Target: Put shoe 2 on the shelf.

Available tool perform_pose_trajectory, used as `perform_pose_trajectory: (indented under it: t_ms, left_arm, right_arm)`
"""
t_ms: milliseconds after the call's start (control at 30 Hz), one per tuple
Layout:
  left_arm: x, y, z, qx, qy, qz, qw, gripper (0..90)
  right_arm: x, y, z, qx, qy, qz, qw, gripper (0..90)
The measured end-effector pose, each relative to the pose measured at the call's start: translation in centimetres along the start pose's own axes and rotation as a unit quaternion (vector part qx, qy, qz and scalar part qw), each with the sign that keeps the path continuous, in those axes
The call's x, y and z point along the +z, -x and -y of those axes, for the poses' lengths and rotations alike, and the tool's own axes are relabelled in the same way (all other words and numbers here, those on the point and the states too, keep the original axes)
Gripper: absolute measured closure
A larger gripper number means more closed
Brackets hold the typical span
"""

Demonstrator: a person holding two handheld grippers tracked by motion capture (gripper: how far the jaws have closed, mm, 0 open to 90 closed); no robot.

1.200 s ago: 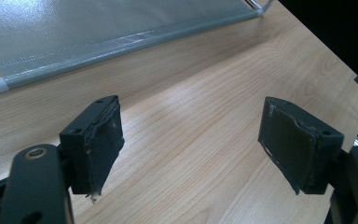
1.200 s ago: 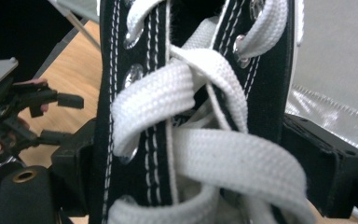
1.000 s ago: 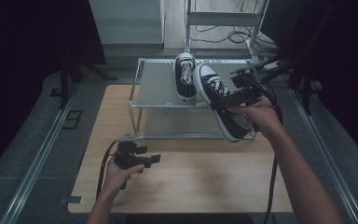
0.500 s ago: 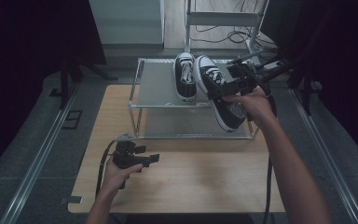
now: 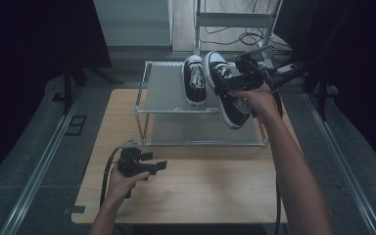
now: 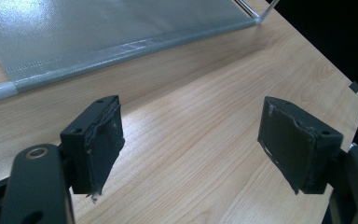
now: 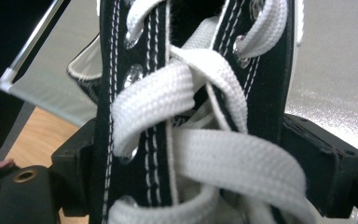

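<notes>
A black sneaker with white laces and toe cap (image 5: 194, 81) lies on the top shelf of a metal shoe rack (image 5: 166, 93). My right gripper (image 5: 235, 81) is shut on its twin, the second black sneaker (image 5: 229, 105), which hangs tilted over the shelf's right part, toe away from me. Up close, the laced upper of this sneaker (image 7: 191, 116) is squeezed between the black jaws of the right gripper (image 7: 205, 168). My left gripper (image 5: 159, 165) rests low over the wooden table (image 5: 200, 196) in front of the rack. The left gripper (image 6: 191, 140) stands open, nothing between its pads (image 6: 100, 140).
The rack has a lower shelf (image 5: 200, 129) with a grey sheet, whose front edge (image 6: 121, 46) lies just beyond the left jaws. Dark stands and cables (image 5: 245, 36) are behind the rack. Metal floor rails (image 5: 34, 171) run along both sides of the table.
My right hand has carried the held sneaker farther away and a little left, closer beside the sneaker on the top shelf. The left hand has stayed in place.
</notes>
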State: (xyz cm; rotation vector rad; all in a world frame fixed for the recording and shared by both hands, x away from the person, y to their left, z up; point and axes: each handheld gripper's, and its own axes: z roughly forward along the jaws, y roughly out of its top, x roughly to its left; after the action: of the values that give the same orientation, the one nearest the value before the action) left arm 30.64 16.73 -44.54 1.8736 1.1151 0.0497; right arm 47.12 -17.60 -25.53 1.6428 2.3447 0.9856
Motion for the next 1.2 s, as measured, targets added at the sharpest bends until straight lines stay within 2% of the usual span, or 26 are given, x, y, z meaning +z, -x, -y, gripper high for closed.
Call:
perform_pose_trajectory:
  t_ms: [733, 1033, 1200]
  left_arm:
    - [-0.5, -0.4, 0.1, -0.008, 0.007, 0.003, 0.9999, 22.2]
    - [-0.6, -0.5, 0.1, -0.008, 0.008, 0.003, 0.9999, 22.2]
    - [-0.6, -0.6, 0.1, -0.007, 0.007, 0.003, 0.9999, 22.2]
  right_arm:
    - [2.1, -0.2, -3.1, 0.067, 0.01, 0.017, 0.9975, 15.0]
    - [3.1, 0.4, -3.9, 0.099, 0.022, 0.023, 0.9946, 15.0]
    - [3.9, 0.9, -4.5, 0.124, 0.026, 0.024, 0.9917, 15.0]
